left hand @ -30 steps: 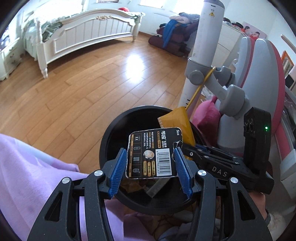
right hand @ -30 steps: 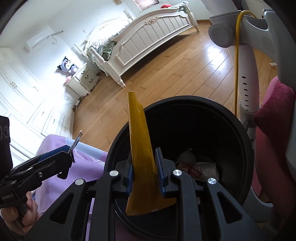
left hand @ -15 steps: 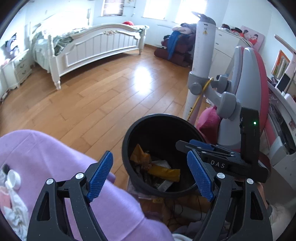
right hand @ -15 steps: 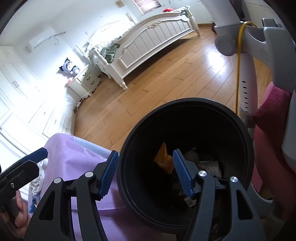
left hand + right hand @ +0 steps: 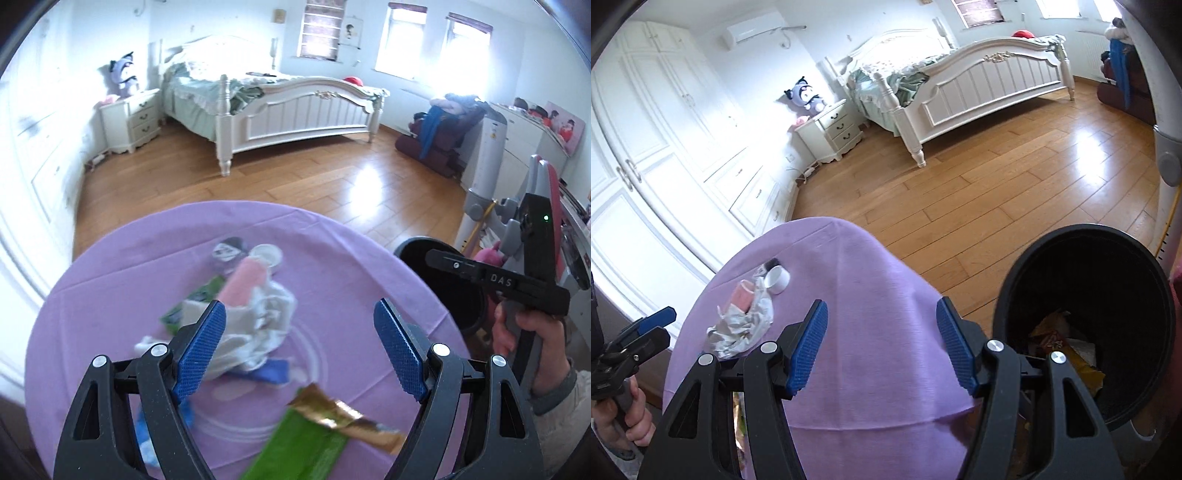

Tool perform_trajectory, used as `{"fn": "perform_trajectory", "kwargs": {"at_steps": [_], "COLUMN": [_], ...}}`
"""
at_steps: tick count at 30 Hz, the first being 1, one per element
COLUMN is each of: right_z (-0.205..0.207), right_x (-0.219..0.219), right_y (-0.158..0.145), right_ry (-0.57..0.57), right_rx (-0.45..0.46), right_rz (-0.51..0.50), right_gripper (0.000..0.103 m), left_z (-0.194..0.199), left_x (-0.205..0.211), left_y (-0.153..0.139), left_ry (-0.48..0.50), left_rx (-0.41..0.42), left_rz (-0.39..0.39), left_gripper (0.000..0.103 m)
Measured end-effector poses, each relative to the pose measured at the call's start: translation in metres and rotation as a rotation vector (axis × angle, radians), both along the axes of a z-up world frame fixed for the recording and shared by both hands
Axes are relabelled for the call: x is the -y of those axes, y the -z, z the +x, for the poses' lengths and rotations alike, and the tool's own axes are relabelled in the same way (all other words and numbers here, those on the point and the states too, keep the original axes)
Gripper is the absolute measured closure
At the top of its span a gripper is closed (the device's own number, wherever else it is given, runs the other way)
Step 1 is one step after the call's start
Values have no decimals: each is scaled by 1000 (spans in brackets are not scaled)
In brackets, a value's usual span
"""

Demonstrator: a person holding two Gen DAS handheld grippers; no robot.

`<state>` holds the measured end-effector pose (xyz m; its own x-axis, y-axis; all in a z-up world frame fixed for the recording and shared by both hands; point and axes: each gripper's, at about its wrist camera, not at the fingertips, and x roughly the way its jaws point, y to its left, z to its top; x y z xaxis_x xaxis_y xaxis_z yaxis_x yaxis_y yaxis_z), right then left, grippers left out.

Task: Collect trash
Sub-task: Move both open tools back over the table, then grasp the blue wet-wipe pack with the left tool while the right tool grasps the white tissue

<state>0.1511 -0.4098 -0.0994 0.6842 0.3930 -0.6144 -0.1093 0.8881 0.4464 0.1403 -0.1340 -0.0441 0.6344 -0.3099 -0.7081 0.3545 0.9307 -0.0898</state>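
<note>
While I look along both grippers, the biggest thing under me is the round worktop (image 5: 110,295) in its purple cloth, and off its right edge stands the black trash bin (image 5: 1137,387) on the wooden floor (image 5: 979,192), with yellow and white wrappers lying in its bottom. On the worktop the trash is heaped near the middle: a crumpled white plastic bag (image 5: 258,325) with a pink tube (image 5: 242,282) resting on it, a white lid (image 5: 265,254) and a small dark packet (image 5: 227,249) just beyond at the far side. Nearer to me lie a blue wrapper (image 5: 271,371), then a green packet (image 5: 299,446) with a gold wrapper (image 5: 347,415) across its top edge. My left gripper (image 5: 299,349) hangs over the heap, jaws wide apart with nothing between them. My right gripper (image 5: 882,349) sits over bare cloth between heap and bin, jaws apart and empty too.
</note>
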Motion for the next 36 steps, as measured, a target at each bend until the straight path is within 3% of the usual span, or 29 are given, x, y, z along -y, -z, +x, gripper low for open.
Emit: {"fn": "perform_trajectory", "kwargs": {"at_steps": [5,11,14,21,28,30,32,33,36], "right_z": [9,19,25,20,31,33,35,34,31], "right_x": [-54,-115,-143,-197,-220,-220,-214,-212,-205], "right_y": [-13,-25,-26,-23,4,10,12,12,10], "right_ry": [-88,-210,-263,-394,-421,-428,-430,-428,-427], "right_rx": [1,7,3,19,-67,-80,-96,-97,-91], "right_rz": [-21,-89,-140,-275,-347,-343,-322,-308,-279], "right_gripper": [41,41,40,40,41,50,68,70,85], "left_z": [-13,-27,-28,-17,-10,-8,-4,-4,-2], "left_x": [-66,-111,-119,-128,-122,-122,-125,-126,-130], "left_y": [9,44,60,76,81,81,79,79,79], "left_ry": [-107,-145,-153,-158,-154,-157,-160,-166,-174], "left_rx": [-17,-102,-143,-155,-158,-157,-152,-152,-152], "left_rz": [32,65,68,40,34,33,18,7,-16], "left_gripper": [22,21,21,23,23,28,44,48,52]}}
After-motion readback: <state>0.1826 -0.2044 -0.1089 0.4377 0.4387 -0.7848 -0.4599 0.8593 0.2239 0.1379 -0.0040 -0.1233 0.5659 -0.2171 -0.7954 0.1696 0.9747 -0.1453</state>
